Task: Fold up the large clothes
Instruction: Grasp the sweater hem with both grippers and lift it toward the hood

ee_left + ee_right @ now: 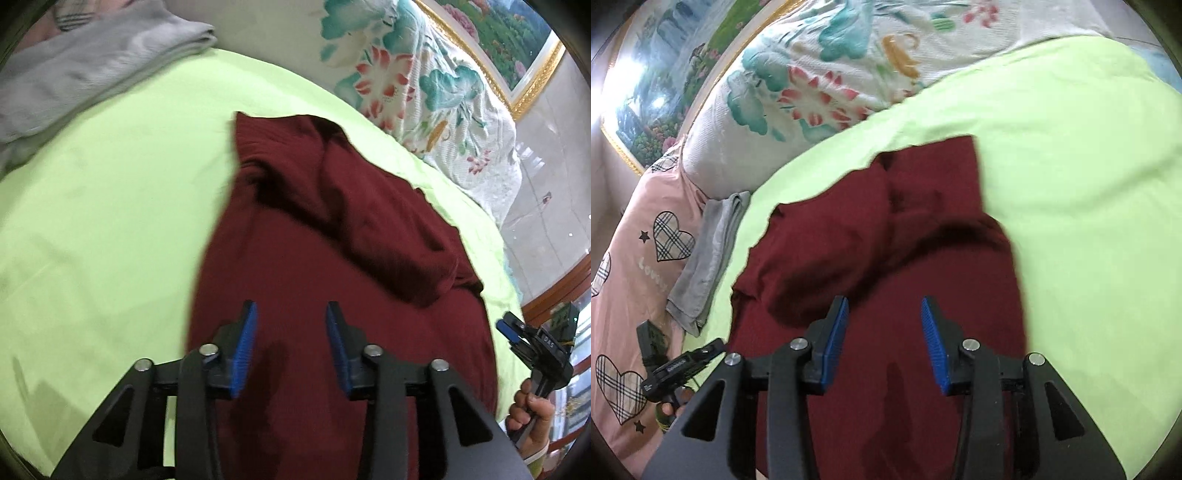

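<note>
We hold the left hand-held gripper (291, 325) above the near part of a dark red garment (332, 236), its blue pads apart with nothing between them. The right hand-held gripper (884, 321) hangs over the same garment, its jaws likewise apart and empty. The garment lies partly folded on a light green sheet (110, 206) covering the bed. Beyond it sit a folded grey cloth (85, 70), a floral blanket (424, 85) and a framed painting (517, 48).
</note>
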A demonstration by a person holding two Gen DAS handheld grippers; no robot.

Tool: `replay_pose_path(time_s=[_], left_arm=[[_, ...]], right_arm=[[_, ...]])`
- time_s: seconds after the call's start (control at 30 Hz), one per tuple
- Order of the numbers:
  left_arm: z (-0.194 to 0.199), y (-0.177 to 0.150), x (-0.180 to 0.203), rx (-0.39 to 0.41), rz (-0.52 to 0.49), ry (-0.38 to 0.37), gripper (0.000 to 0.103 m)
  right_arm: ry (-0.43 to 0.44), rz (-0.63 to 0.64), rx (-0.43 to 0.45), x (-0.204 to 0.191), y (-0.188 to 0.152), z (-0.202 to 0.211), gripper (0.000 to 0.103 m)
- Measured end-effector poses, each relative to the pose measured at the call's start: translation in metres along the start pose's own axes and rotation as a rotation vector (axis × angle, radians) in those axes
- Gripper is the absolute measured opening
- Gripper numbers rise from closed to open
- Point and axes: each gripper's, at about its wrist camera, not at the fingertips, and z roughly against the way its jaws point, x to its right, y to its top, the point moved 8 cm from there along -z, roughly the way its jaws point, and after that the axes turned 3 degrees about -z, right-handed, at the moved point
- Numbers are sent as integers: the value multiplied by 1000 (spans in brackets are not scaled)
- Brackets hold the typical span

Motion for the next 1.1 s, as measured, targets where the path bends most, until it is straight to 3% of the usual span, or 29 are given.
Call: replay_pose_path(time_s=[0.13,0.27,0.5,0.77,0.87,0.97,1.0,1.03,1.1], left_arm=[[23,-25,-28,-3,9,42,56],[24,-48,-46,-48,45,34,58],[27,-88,-24,-116,35,-173,60],[46,-123,-16,-148,-22,-265,57],[48,-130,-16,-157,-33,-278,51],[44,-131,-14,-173,-33,-279,26],[43,-133,-15,-179,-36,-276,11],[42,-135,-13,-181,-43,-269,8],[43,-135,-11,-161,-62,-250,7]], right_arm=[[-30,-36,14,25,-15,24,45],[-19,-79,3,49,-29,39,49],[202,-106,-140,33,-80,33,49],[352,-76,-210,17,-129,49,49],[371,-79,-205,17,-135,49,49],[359,-54,-214,15,-136,47,44],[342,-33,-221,14,-137,46,39],[330,-20,-226,14,-138,46,35],[302,8,-236,16,-140,47,10]])
